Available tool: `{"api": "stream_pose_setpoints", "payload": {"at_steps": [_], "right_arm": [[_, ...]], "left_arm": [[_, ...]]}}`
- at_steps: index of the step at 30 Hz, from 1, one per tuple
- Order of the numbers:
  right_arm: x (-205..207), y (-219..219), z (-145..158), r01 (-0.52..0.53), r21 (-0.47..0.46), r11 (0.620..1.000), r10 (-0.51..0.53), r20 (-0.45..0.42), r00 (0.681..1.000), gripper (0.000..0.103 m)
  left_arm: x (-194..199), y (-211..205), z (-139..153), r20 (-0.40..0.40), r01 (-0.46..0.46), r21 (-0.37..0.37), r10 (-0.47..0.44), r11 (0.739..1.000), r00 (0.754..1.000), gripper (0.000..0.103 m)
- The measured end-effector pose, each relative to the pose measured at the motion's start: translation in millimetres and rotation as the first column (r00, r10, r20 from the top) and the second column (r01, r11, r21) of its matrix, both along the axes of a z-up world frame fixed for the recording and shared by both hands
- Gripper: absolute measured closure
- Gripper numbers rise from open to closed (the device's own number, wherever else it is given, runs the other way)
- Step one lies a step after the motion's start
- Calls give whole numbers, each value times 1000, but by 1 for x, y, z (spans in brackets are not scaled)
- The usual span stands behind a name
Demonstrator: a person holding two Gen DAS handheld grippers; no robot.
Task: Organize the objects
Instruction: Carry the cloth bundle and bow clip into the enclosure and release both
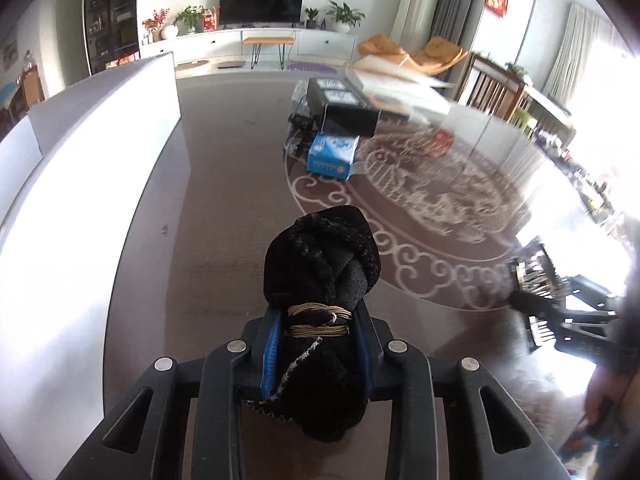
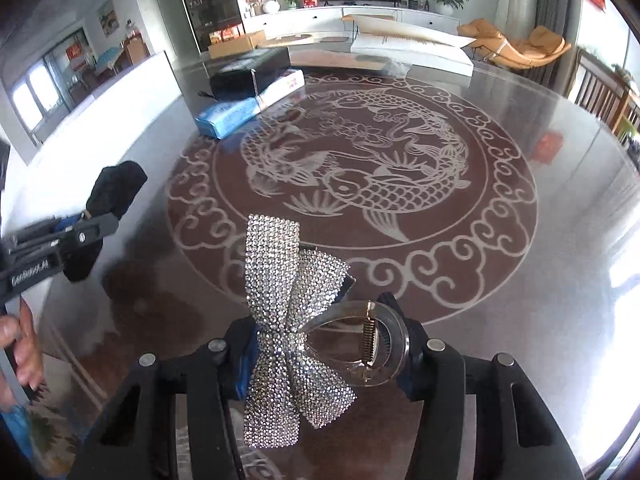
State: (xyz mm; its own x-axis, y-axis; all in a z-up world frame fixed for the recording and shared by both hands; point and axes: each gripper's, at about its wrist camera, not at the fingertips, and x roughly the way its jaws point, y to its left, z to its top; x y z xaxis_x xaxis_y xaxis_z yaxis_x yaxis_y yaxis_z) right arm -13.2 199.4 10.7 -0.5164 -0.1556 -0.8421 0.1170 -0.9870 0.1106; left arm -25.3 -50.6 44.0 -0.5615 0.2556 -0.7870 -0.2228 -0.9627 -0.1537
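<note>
In the left wrist view my left gripper [image 1: 318,330] is shut on a black fuzzy knotted hair tie [image 1: 320,264] wound with gold thread, held a little above the glass table [image 1: 224,208]. The right wrist view shows that same left gripper [image 2: 90,216] at the left edge, with the black hair tie [image 2: 116,190] in it. My right gripper [image 2: 332,344] is shut on a silver rhinestone bow hair clip [image 2: 288,304] with a clear claw and spring. In the left wrist view the right gripper [image 1: 532,300] is a blur at the right edge.
The round glass table carries an etched fish pattern [image 2: 360,168]. A blue box [image 2: 228,116] and a black box [image 2: 252,72] lie at its far left side, with white flat boxes [image 2: 412,46] behind. A white wall panel [image 1: 100,140] borders the table's left. A hand [image 2: 24,344] shows at lower left.
</note>
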Motion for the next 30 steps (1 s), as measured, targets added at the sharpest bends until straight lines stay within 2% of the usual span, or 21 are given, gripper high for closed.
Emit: {"api": "stream_pose_setpoints", "payload": {"at_steps": [5, 7, 10, 13, 15, 18, 20, 21, 23, 24, 25, 27, 29, 30], "right_arm": [[8, -27, 43, -51, -97, 994, 44, -79, 996, 50], [7, -46, 65, -95, -132, 987, 79, -119, 990, 50], [5, -85, 95, -182, -183, 966, 151, -173, 973, 50], [0, -138, 115, -290, -240, 926, 246, -198, 949, 50], [-3, -181, 126, -368, -271, 889, 319, -210, 924, 50], [-5, -248, 132, -470, -291, 833, 422, -214, 881, 50], [-5, -286, 132, -521, -284, 805, 478, -208, 853, 50], [-7, -303, 128, -537, -280, 796, 499, -198, 844, 50], [-13, -333, 115, -558, -279, 781, 540, -148, 829, 47], [-17, -344, 108, -556, -277, 784, 546, -119, 829, 39], [-19, -348, 103, -546, -275, 791, 540, -105, 835, 30], [-19, -339, 100, -520, -288, 804, 512, -109, 852, 24], [-15, -314, 104, -502, -297, 812, 478, -152, 865, 10], [-13, -299, 105, -490, -278, 826, 457, -179, 872, 7]], "left_arm": [[33, -35, 55, -82, -35, 150, 47, 988, 996, 72], [45, -56, 79, -124, -57, 176, 80, 983, 989, 72], [67, -103, 112, -189, -123, 164, 153, 979, 970, 72], [80, -160, 127, -210, -235, 114, 255, 965, 944, 72], [83, -198, 125, -199, -325, 61, 331, 944, 922, 72], [83, -246, 110, -147, -423, 24, 421, 906, 895, 72], [82, -263, 97, -111, -447, -13, 443, 894, 890, 72], [77, -269, 87, -78, -456, -40, 452, 889, 889, 70], [66, -279, 66, -15, -477, -91, 478, 874, 878, 58], [63, -285, 55, 16, -500, -116, 505, 858, 863, 40], [63, -288, 47, 34, -523, -126, 531, 843, 847, 27], [66, -291, 38, 48, -553, -97, 559, 827, 828, 26], [75, -290, 38, 36, -561, -52, 563, 826, 826, 26], [80, -289, 40, 23, -566, -39, 567, 824, 824, 26]]}}
